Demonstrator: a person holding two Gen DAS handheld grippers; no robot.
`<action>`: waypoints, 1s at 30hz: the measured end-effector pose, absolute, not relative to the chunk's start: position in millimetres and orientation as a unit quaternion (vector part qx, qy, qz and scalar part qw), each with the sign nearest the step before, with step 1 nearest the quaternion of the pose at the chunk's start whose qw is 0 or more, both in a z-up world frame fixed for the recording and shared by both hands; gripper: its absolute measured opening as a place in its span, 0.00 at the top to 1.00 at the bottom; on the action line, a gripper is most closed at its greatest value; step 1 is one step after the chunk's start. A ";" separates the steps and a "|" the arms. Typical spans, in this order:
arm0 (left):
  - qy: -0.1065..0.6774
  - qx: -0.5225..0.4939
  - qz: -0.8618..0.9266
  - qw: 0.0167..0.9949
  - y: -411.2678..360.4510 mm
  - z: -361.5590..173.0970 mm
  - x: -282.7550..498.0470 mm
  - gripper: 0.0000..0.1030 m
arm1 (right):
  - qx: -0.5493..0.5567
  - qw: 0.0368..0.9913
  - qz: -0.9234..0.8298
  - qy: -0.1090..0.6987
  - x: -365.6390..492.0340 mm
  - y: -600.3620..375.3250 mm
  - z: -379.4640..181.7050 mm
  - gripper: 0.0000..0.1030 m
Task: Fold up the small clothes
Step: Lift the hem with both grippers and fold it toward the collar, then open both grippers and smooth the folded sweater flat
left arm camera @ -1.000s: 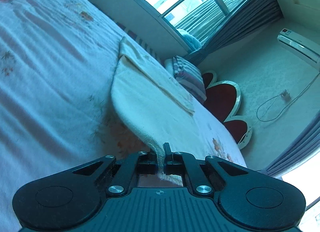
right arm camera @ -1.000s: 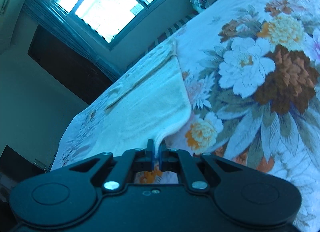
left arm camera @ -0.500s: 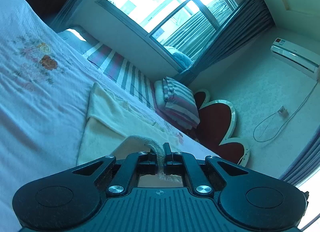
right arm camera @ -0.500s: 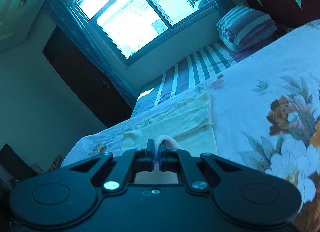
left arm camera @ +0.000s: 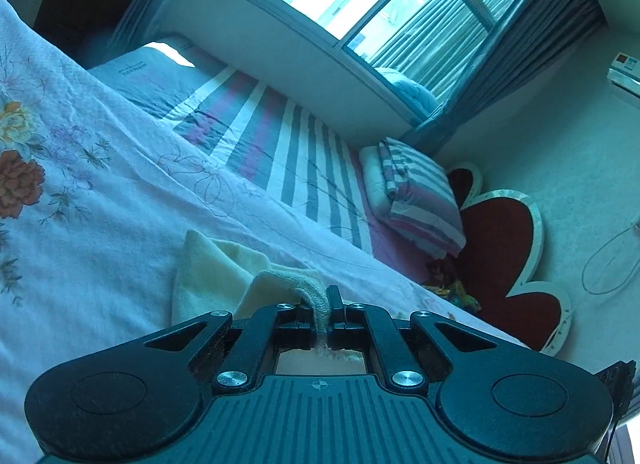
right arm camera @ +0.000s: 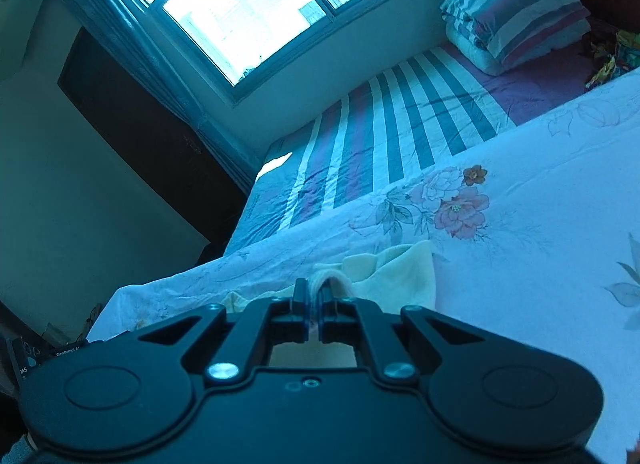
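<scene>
While a second ago the cream garment stretched out long across the bed, now only its far end shows, bunched up just past both grippers. The left gripper is clamped tight on a ribbed edge of it, and the right gripper is pinched on another bit of the same cloth, jaws nearly touching. Both cameras have swung forward over the floral bedspread: the big brown and white flowers from the earlier right view are gone, and a smaller pink bloom sits ahead instead. The striped sheet and the folded striped pillow now fill the middle of both views, with the window much closer. The garment's lifted edge arches over the part lying flat on the bedspread.
</scene>
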State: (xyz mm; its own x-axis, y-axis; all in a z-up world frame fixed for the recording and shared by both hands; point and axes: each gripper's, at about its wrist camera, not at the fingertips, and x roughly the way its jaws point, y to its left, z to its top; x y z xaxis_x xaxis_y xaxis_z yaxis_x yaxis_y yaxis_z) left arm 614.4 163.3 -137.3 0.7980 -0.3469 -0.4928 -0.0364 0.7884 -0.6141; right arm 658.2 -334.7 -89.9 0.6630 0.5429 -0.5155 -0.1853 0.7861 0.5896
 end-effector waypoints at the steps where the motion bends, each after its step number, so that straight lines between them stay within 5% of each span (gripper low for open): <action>1: 0.314 -0.313 -0.081 0.892 163.2 -145.7 627.5 0.96 | 0.254 0.873 0.205 0.362 671.7 -334.2 -99.4 0.95; 6: 0.343 -0.298 -0.073 0.888 158.3 -177.9 672.3 0.96 | 0.274 0.854 0.202 0.394 720.3 -332.9 -136.4 0.95; 9: 0.324 -0.310 -0.076 0.891 165.1 -177.1 676.2 0.95 | 0.265 0.865 0.192 0.379 725.6 -335.3 -142.3 0.76; 11: 0.299 -0.300 -0.069 0.904 171.8 -171.2 668.7 0.69 | 0.253 0.881 0.191 0.352 718.8 -340.3 -139.7 0.60; 12: 0.286 -0.282 -0.052 0.914 176.9 -169.1 664.5 0.34 | 0.251 0.883 0.193 0.348 716.7 -342.6 -139.7 0.59; 14: 0.269 -0.250 -0.048 0.929 183.1 -164.4 662.0 0.24 | 0.242 0.885 0.196 0.347 715.3 -345.1 -141.7 0.61; 18: 0.298 -0.193 -0.071 0.932 181.7 -160.5 679.5 0.41 | 0.218 0.887 0.207 0.351 719.7 -337.9 -146.4 0.64; 22: 0.337 -0.125 -0.076 0.930 163.1 -162.8 701.5 0.41 | 0.167 0.896 0.204 0.356 728.7 -318.0 -149.5 0.65; 23: 0.345 -0.116 -0.072 0.929 160.1 -164.7 705.9 0.41 | 0.150 0.899 0.202 0.357 729.4 -312.3 -149.7 0.72; 25: 0.359 -0.102 -0.067 0.925 155.4 -166.4 713.5 0.70 | 0.117 0.902 0.201 0.363 729.7 -302.3 -149.6 0.95; 26: 0.356 -0.106 -0.066 0.926 155.3 -166.2 714.3 0.79 | 0.099 0.905 0.200 0.361 728.8 -297.7 -148.6 0.95; 27: 0.349 -0.121 -0.068 0.927 157.7 -164.7 713.3 0.97 | 0.085 0.910 0.198 0.354 726.7 -294.2 -146.1 0.95; 30: 0.318 -0.133 -0.055 0.937 160.3 -160.5 705.8 0.98 | 0.078 0.921 0.201 0.324 721.5 -293.9 -135.8 0.95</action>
